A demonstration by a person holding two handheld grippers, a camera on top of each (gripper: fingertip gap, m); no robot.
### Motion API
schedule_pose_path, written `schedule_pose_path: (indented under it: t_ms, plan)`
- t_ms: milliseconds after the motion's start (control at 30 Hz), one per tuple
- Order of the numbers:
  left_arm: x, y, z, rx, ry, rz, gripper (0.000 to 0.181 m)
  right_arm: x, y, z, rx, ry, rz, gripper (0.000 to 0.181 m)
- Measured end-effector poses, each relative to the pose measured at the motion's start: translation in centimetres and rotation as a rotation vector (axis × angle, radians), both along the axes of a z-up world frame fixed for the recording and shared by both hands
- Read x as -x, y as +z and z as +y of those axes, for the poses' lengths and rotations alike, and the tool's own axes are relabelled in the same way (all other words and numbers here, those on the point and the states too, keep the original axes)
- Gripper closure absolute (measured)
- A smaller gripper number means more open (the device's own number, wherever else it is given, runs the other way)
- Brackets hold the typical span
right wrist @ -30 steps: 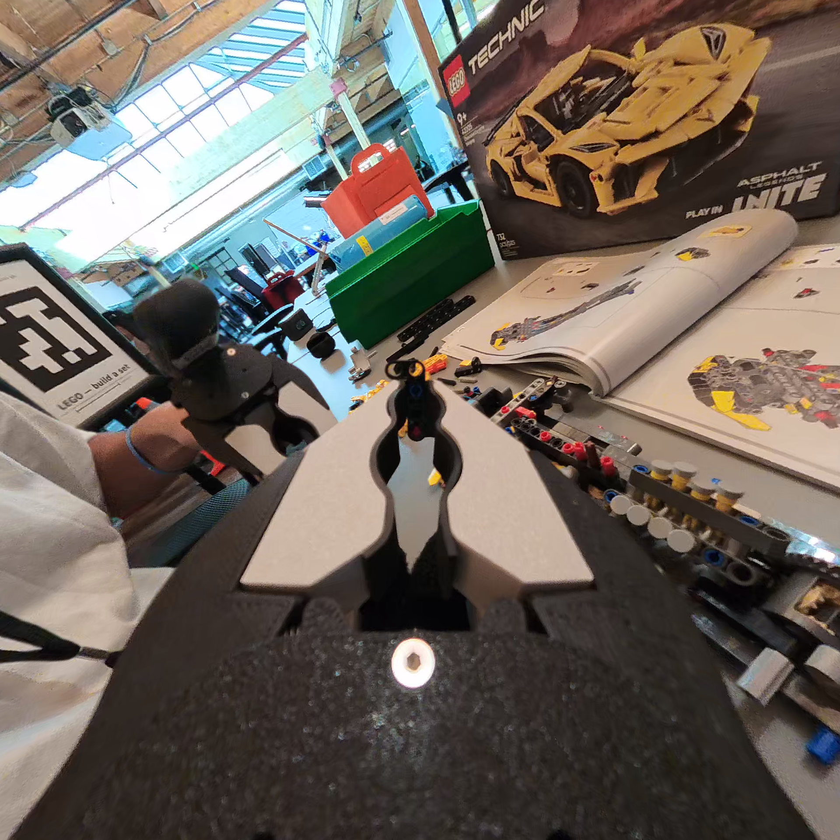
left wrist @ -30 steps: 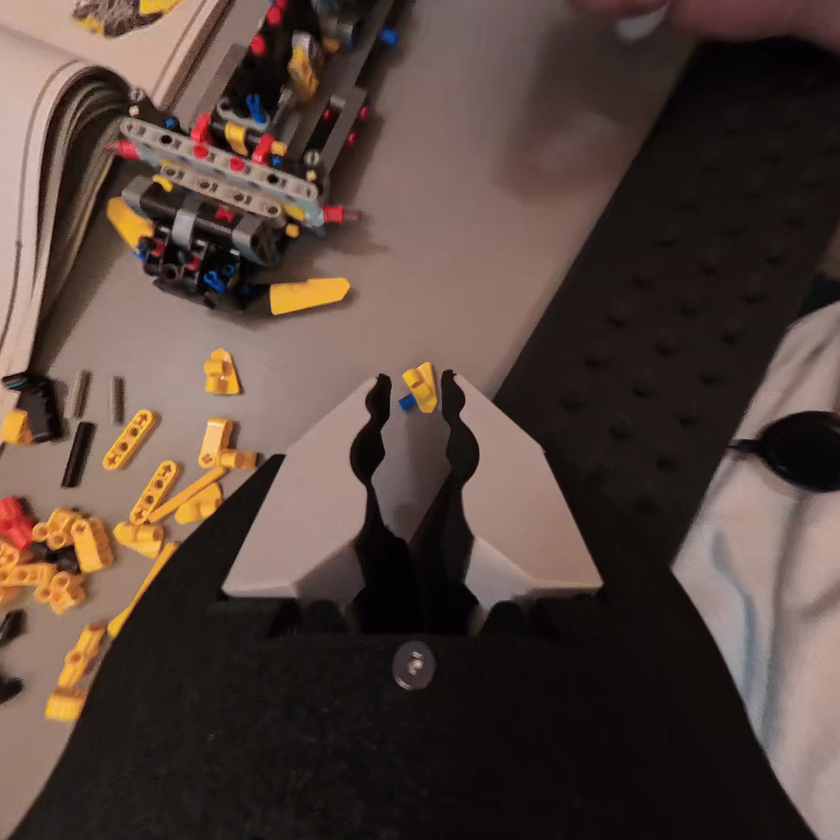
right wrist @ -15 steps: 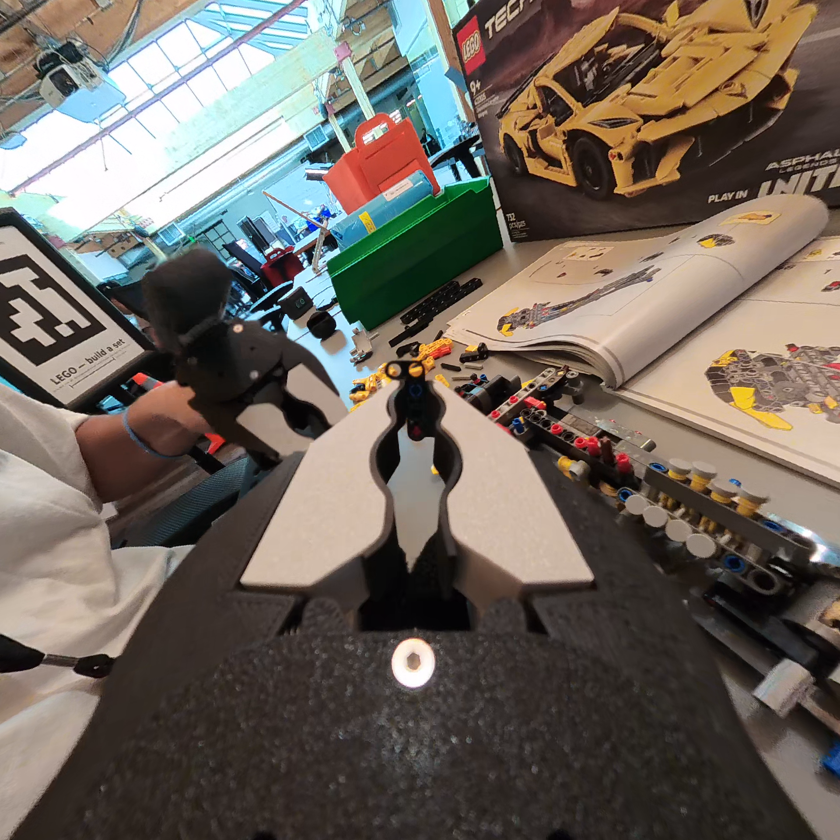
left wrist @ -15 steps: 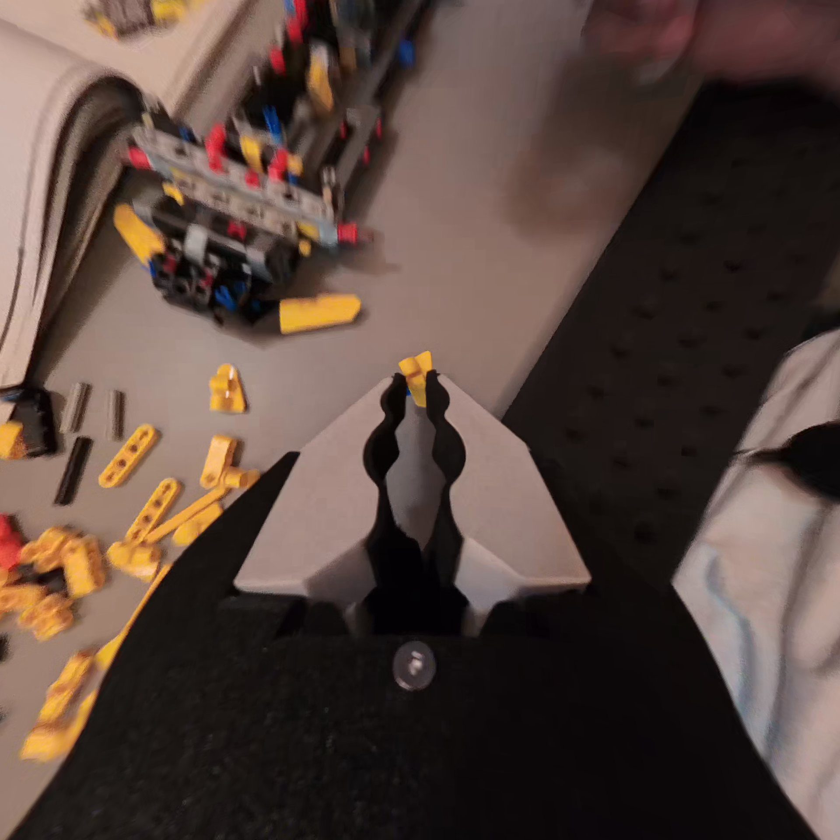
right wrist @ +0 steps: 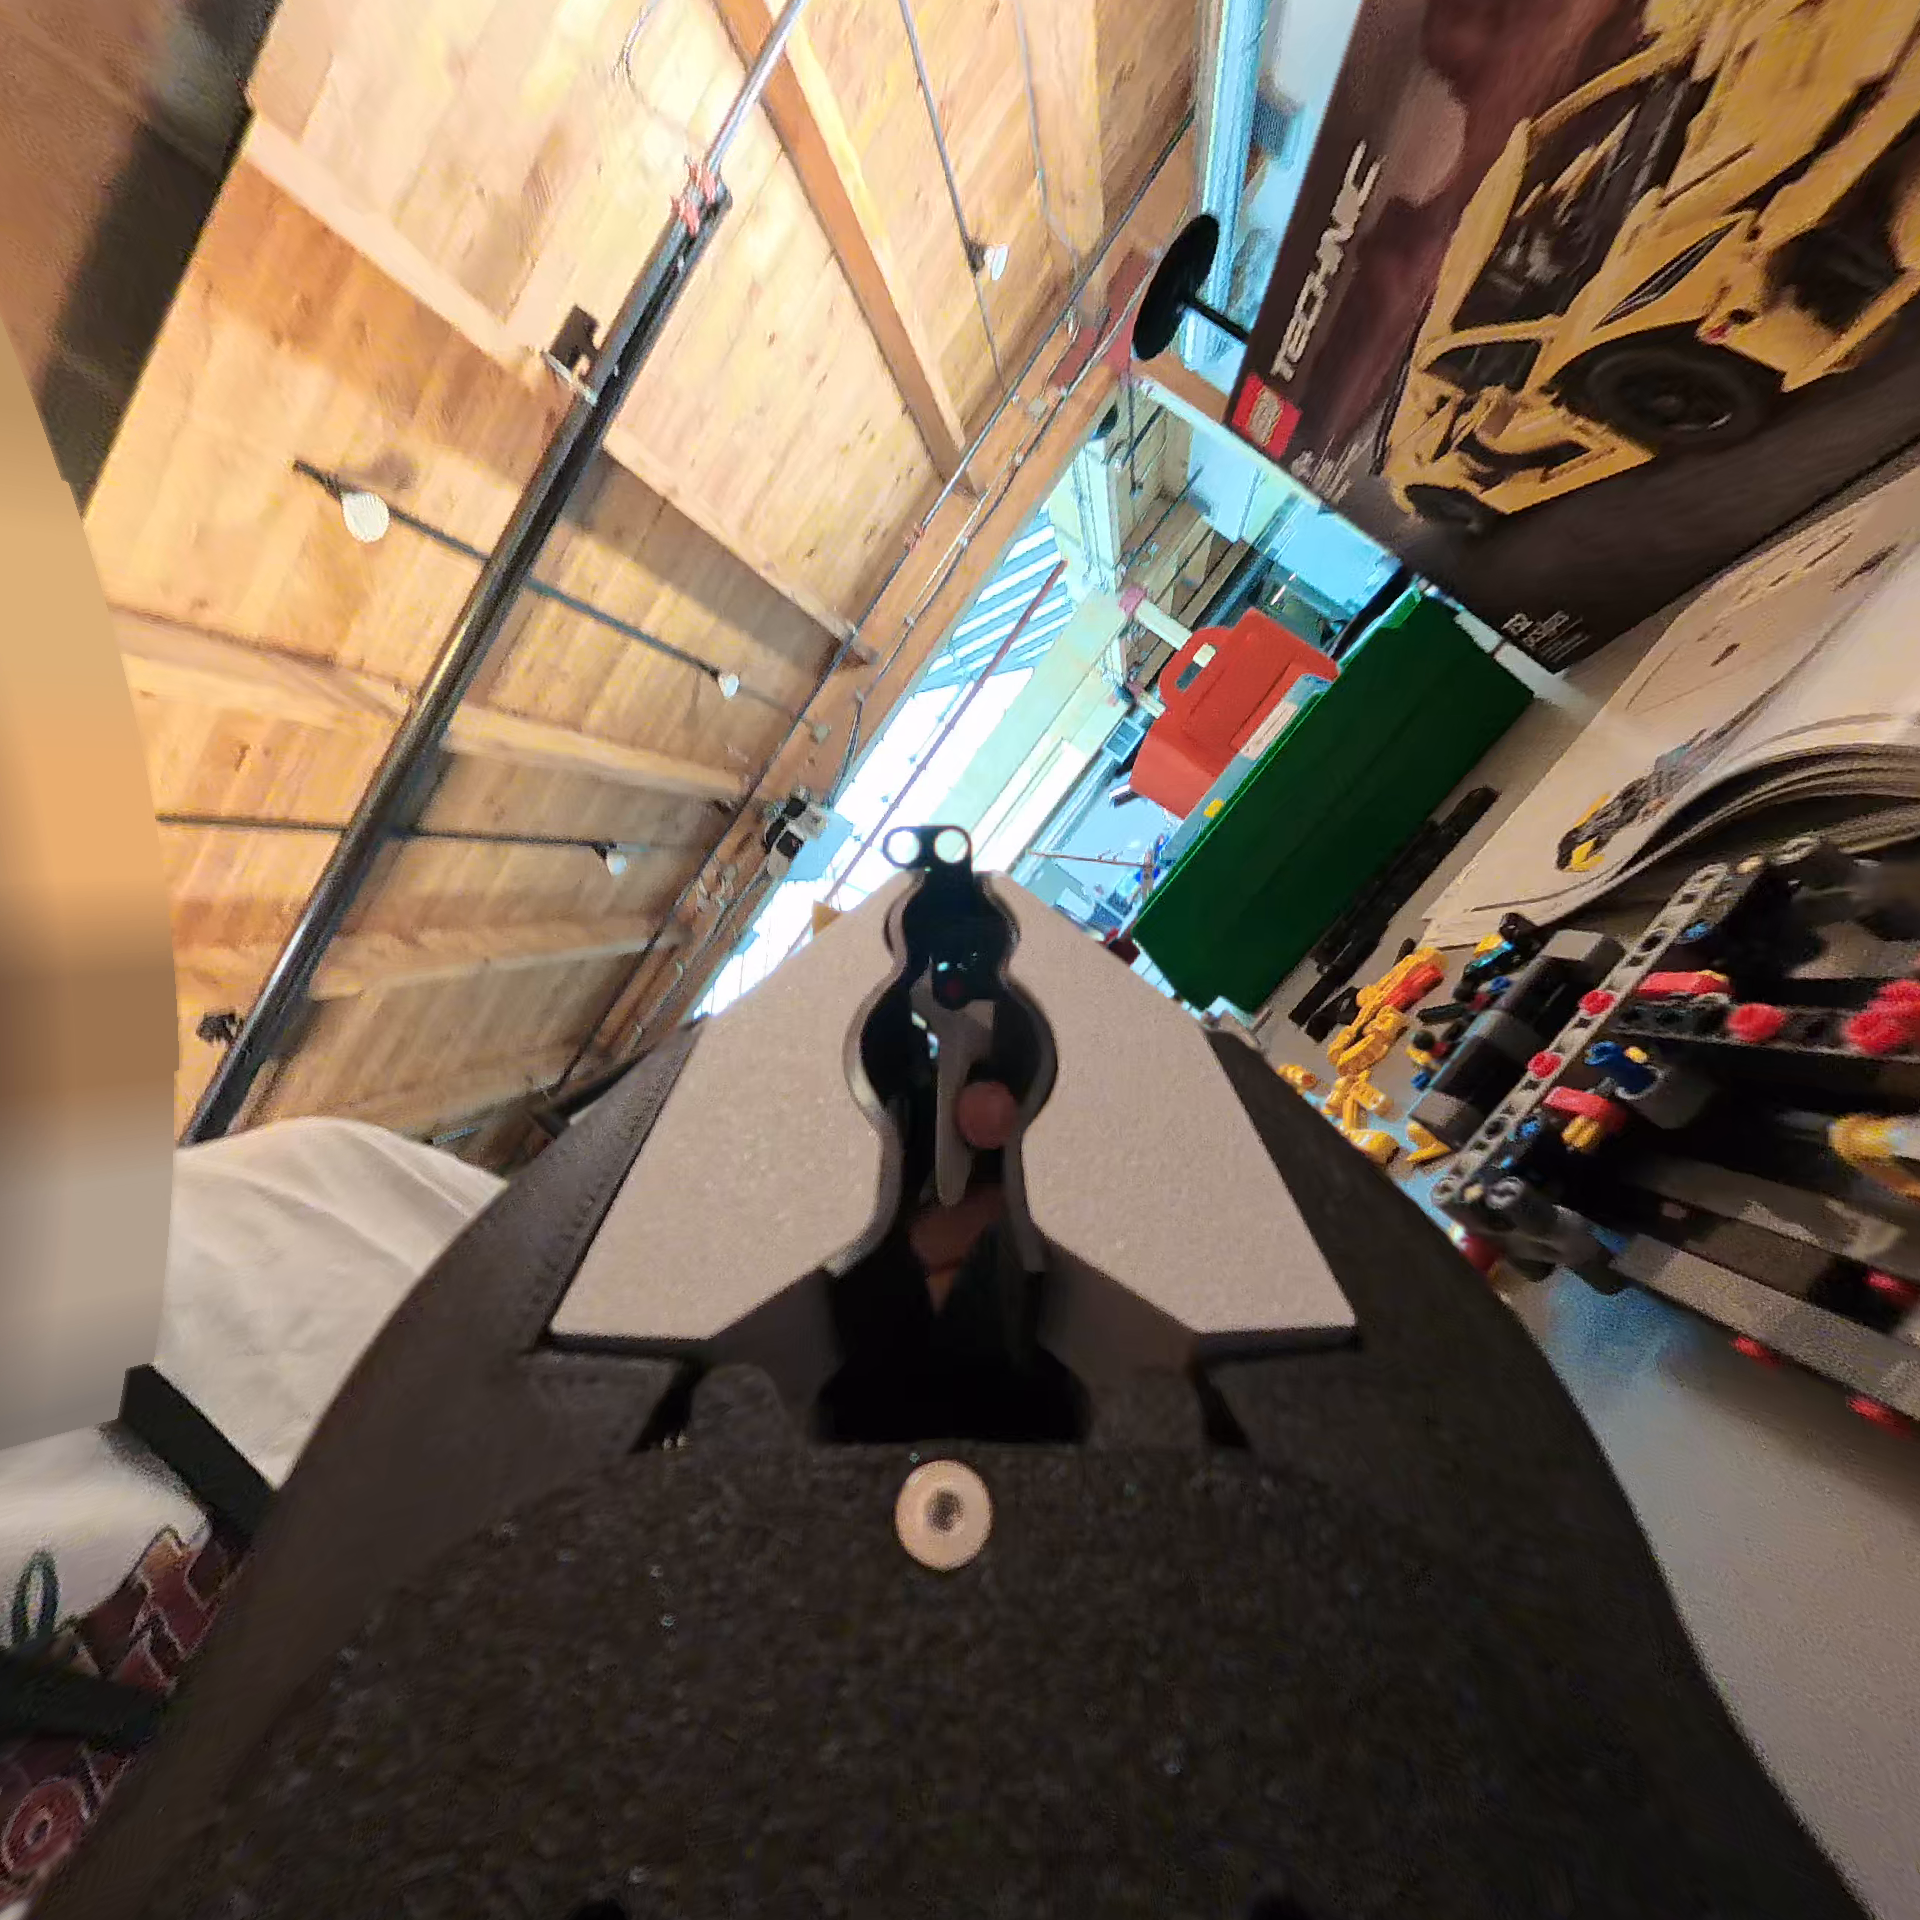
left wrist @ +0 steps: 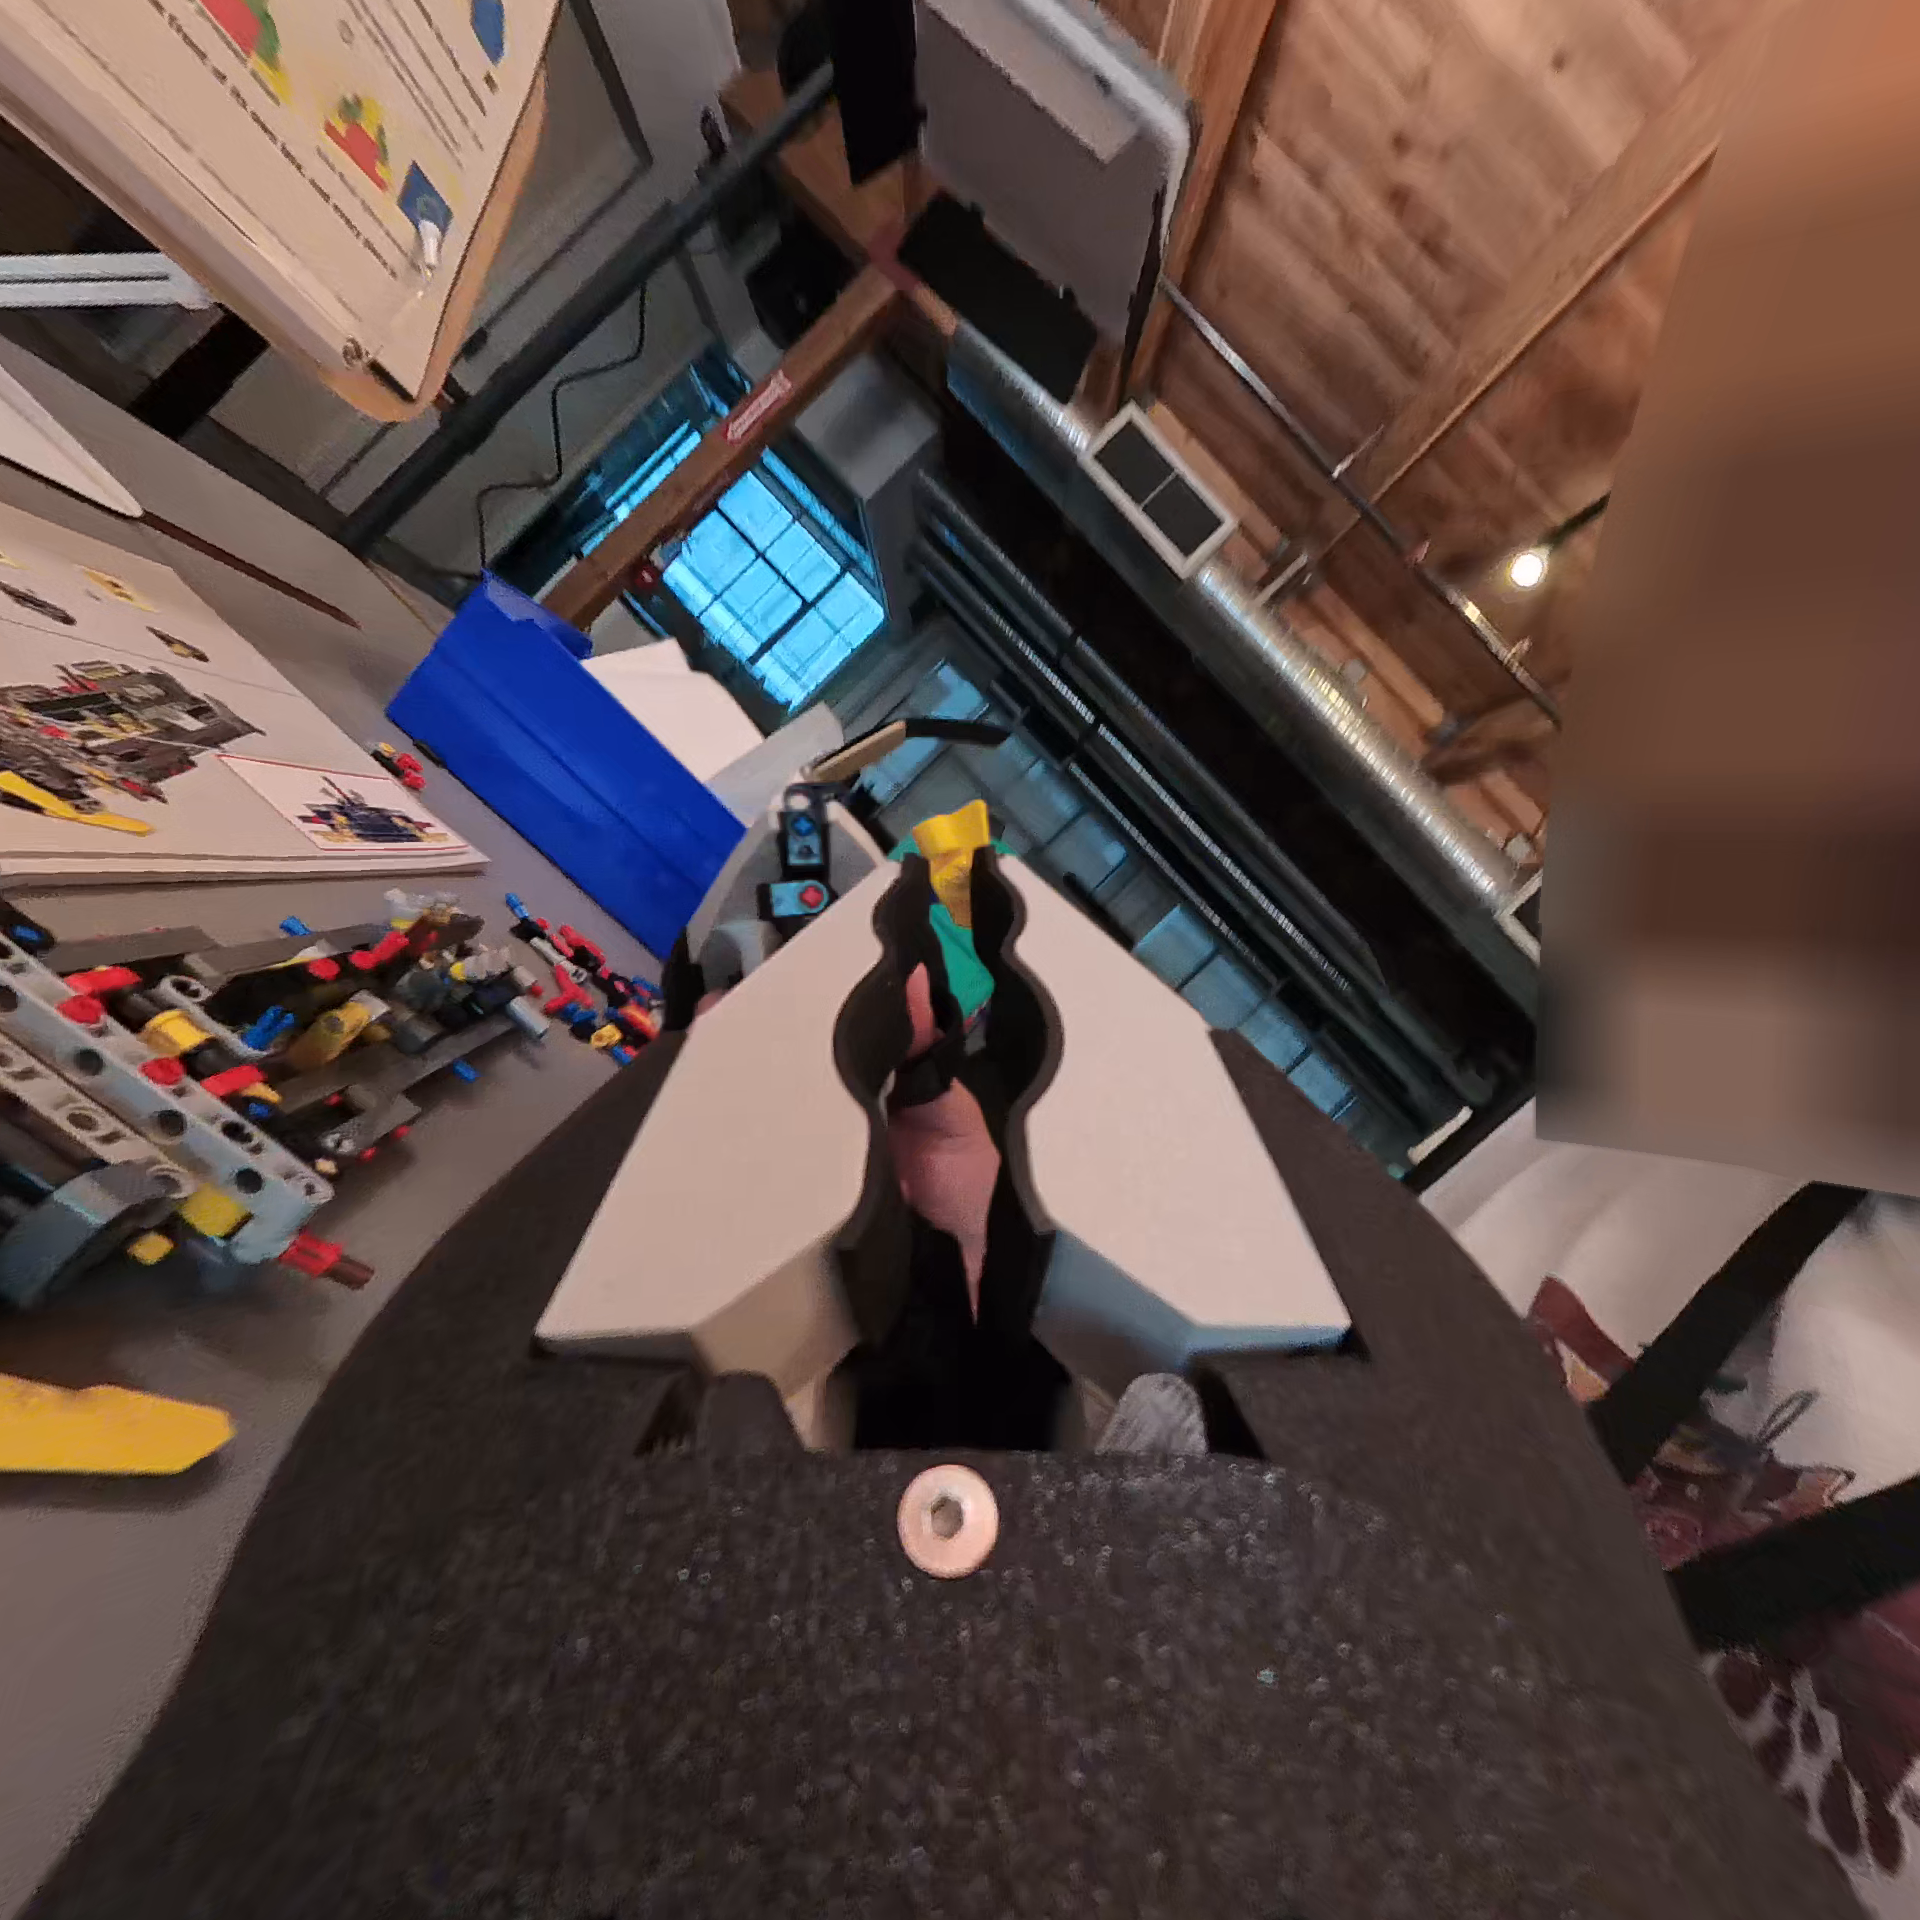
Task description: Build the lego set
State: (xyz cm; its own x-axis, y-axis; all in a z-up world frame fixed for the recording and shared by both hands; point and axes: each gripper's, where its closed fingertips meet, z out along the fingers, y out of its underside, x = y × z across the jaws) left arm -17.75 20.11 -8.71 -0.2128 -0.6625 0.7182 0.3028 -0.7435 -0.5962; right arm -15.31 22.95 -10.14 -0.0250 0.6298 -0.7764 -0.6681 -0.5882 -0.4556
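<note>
Aloft, left hand-held gripper [left wrist: 948,883] pinches one yellow piece [left wrist: 951,844]; right hand-held gripper [right wrist: 938,894] pinches one black piece [right wrist: 928,850].

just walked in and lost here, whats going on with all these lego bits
A person is building a Lego car with a handheld tool in each hand. The left tool is shut on a small yellow plastic piece, the right tool on a small black piece; both are raised off the grey table. The half-built grey and black chassis sits there.

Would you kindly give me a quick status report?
Left claw shut on yellow piece, raised off table. Right claw shut on small black piece. Chassis on table, nothing between.
</note>
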Motion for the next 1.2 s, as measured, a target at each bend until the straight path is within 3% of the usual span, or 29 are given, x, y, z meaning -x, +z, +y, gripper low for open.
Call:
schedule_pose_path:
  t_ms: [233,533,733,967,1100,1200]
  plan:
    - [-1.9,-0.4,0.2,0.025,0.028,-0.052,0.175,0.5,-0.7,-0.2,-0.002,-0.017,-0.113,0.175]
    - [-2.9,-1.3,0.4,-0.121,0.078,0.058,0.179,-0.2,-0.5,-0.5,0.037,0.046,-0.002,0.176]
    - [-3.2,-1.4,0.4,-0.194,0.133,0.118,0.181,0.0,-0.9,-0.3,0.046,0.036,-0.034,0.176]
    - [-4.1,-4.4,1.4,-0.303,0.206,0.457,0.181,-0.1,-2.9,0.7,0.089,-0.07,-0.23,0.175]
    - [-1.5,-6.3,3.0,-0.502,0.245,0.759,0.178,-4.2,-3.5,1.9,0.068,-0.238,-0.449,0.175]
    - [0.2,-8.5,0.8,-0.658,0.023,0.894,0.17,-7.6,-3.4,1.8,0.018,-0.357,-0.597,0.175]
